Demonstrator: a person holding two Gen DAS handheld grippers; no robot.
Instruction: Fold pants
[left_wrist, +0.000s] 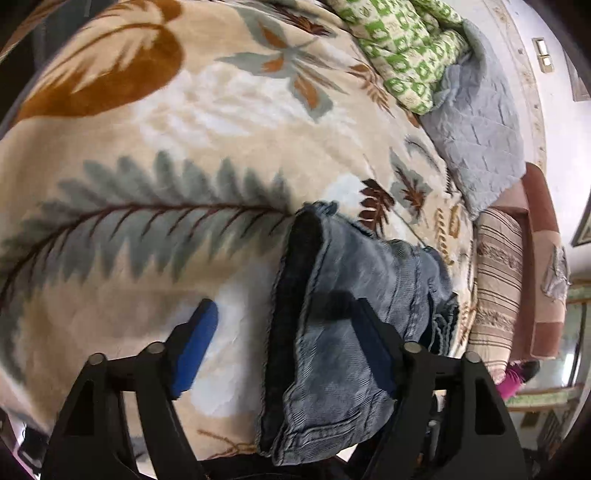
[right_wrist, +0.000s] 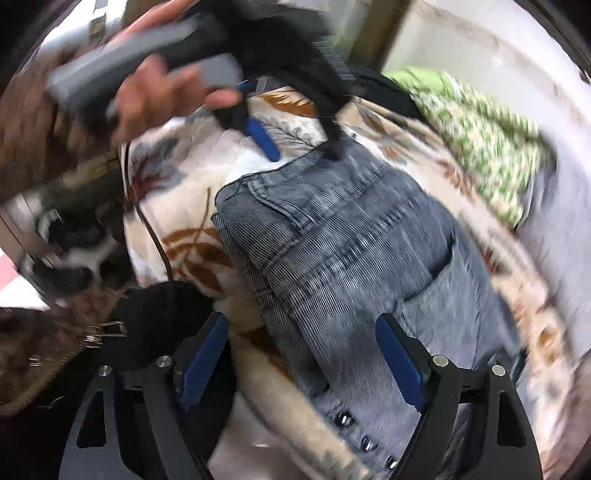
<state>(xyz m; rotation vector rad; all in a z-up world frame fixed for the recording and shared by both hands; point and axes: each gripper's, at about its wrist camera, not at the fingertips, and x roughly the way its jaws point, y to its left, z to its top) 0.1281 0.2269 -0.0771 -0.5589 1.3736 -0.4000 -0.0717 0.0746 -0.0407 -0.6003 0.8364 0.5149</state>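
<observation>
The faded blue denim pants (left_wrist: 343, 332), folded, lie on the cream leaf-patterned fleece blanket (left_wrist: 147, 206). Left gripper (left_wrist: 284, 343): fingers released, pants at 3 o'clock. Right gripper (right_wrist: 303, 354): fingers released above the pants.

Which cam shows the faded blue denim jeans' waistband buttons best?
Right wrist view. The faded blue denim jeans fill the frame there, and the metal buttons sit near the bottom beside the open right gripper. The left wrist view shows only a folded bundle of the jeans, dark lining along one edge, no buttons visible.
</observation>
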